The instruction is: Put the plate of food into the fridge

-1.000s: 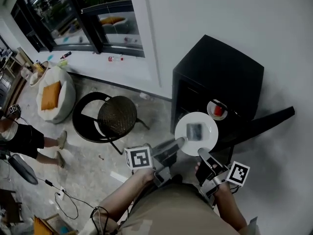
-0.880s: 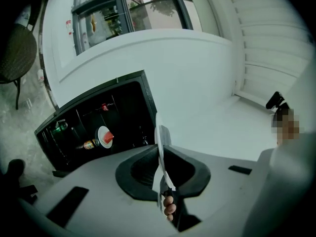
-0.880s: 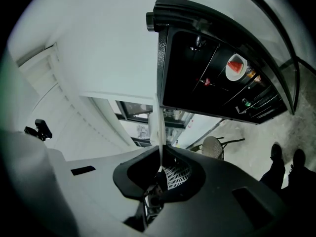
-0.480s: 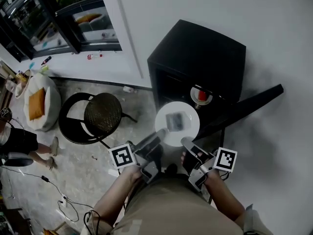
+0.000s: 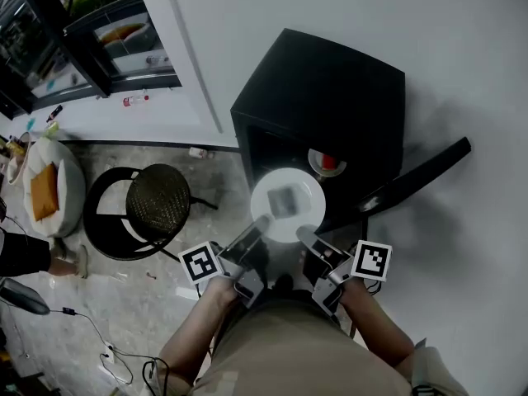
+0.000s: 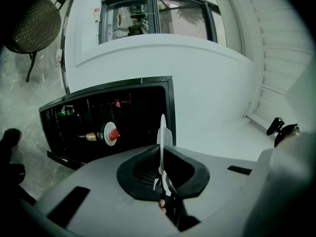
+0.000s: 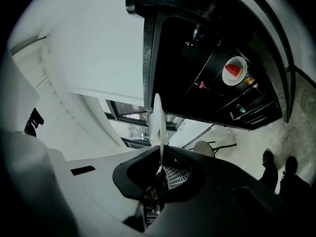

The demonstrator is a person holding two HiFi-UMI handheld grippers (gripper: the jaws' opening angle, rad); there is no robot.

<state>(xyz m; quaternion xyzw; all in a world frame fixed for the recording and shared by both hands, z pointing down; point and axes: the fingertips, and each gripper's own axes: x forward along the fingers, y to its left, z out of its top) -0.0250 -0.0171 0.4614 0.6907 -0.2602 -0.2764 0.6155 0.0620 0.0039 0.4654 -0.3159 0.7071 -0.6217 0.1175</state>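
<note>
Two grippers, your left [image 5: 262, 222] and right [image 5: 304, 234], each pinch the near rim of the plate [image 5: 307, 210]. It holds food [image 5: 283, 200] at frame center, just before the open fridge [image 5: 330, 89]. Carrying looks done; sliding it inside and releasing remain.

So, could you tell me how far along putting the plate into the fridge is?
Done: the door of the fridge stands open. In hand: the left hand-held gripper and the right hand-held gripper grip the plate by its rim, before the opening. Left: move it inside, set it down, release.
</note>
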